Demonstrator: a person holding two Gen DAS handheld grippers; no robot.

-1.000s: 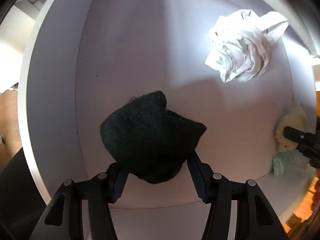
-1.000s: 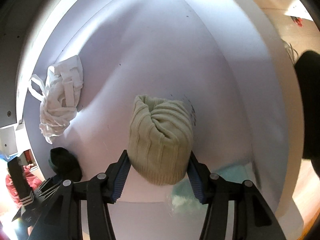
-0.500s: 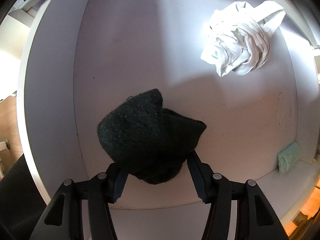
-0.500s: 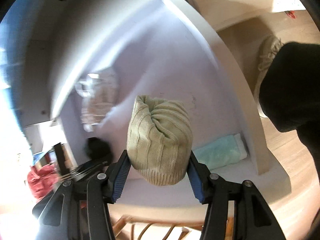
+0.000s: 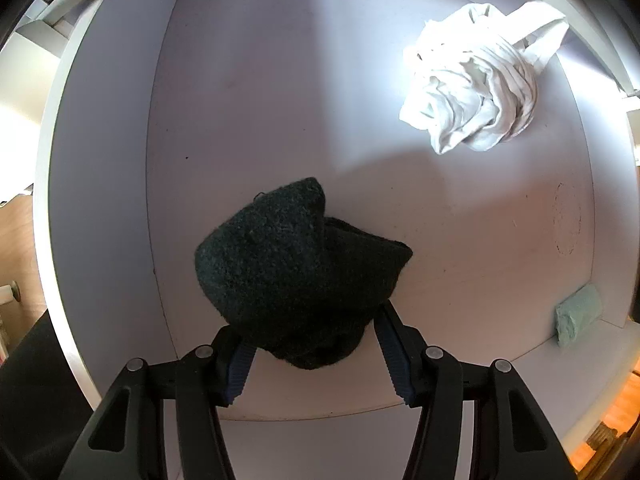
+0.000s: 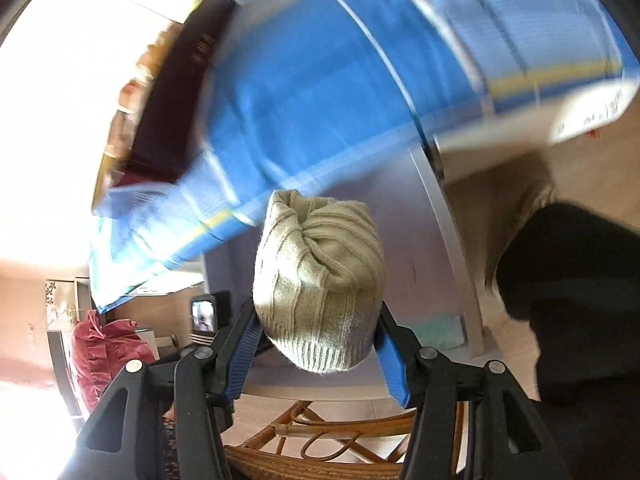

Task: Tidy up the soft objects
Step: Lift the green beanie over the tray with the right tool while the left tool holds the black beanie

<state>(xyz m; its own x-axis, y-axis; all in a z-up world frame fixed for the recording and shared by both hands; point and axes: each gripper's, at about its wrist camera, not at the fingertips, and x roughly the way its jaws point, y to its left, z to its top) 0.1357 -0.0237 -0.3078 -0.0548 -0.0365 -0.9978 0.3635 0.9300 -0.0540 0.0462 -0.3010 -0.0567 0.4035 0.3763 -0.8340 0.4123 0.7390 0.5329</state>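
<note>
Right gripper [image 6: 316,344], clenched on cream beanie [image 6: 320,280], has risen clear of shelf; left gripper [image 5: 312,344] unchanged, gripping black hat [image 5: 300,268].

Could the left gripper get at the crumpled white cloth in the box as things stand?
Probably not as it is: the left gripper is shut on the dark knit hat, so its jaws are full. The path itself looks free, since only bare box floor lies between it and the white cloth.

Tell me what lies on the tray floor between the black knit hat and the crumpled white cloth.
Nothing: in the left wrist view the stretch between the black knit hat and the white cloth is bare tray floor, part shadow, part light.
</note>
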